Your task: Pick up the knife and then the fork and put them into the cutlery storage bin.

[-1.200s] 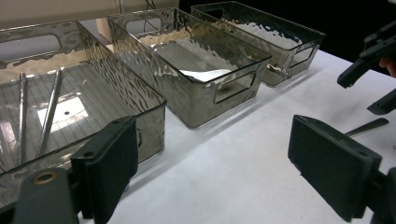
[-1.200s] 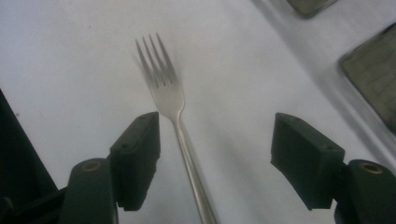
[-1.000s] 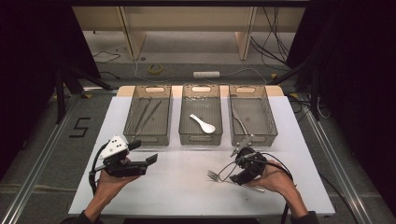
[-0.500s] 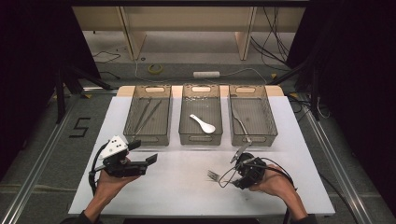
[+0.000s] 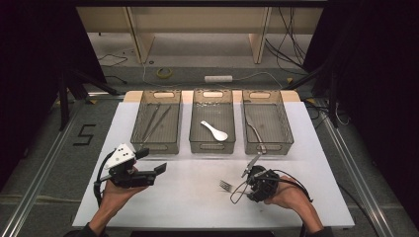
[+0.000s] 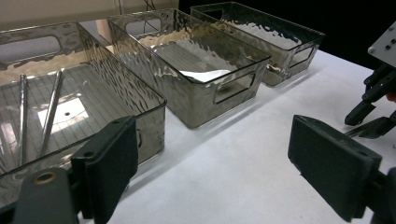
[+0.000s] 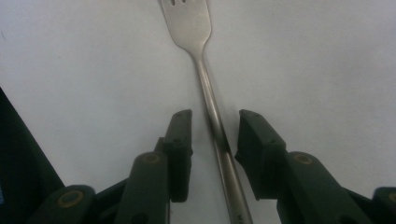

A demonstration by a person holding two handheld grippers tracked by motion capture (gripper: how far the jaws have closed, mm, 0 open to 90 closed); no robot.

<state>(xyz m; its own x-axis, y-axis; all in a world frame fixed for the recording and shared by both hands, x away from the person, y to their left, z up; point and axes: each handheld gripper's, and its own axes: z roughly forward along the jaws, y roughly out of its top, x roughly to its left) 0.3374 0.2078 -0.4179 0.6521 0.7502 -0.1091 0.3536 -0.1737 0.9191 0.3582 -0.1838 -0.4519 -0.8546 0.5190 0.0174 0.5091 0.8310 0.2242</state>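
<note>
Your right gripper (image 7: 210, 135) is closing in around the fork (image 7: 205, 93), which is lying flat on the white table (image 5: 188, 207). Its jaws are sitting on both sides of the handle; the right one may be touching. Your left gripper (image 6: 210, 172) is staying wide open, holding nothing.

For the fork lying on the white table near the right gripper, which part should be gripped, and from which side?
Best taken on the handle, from above. The fork lies flat on the table, so only its narrow sides offer purchase; the slim, straight handle fits between jaws more surely than the broad tines. The right gripper already straddles the handle, its jaws just closing, gaps remaining on both sides. The handle sits slightly off-centre, so centring first would probably help.
</note>
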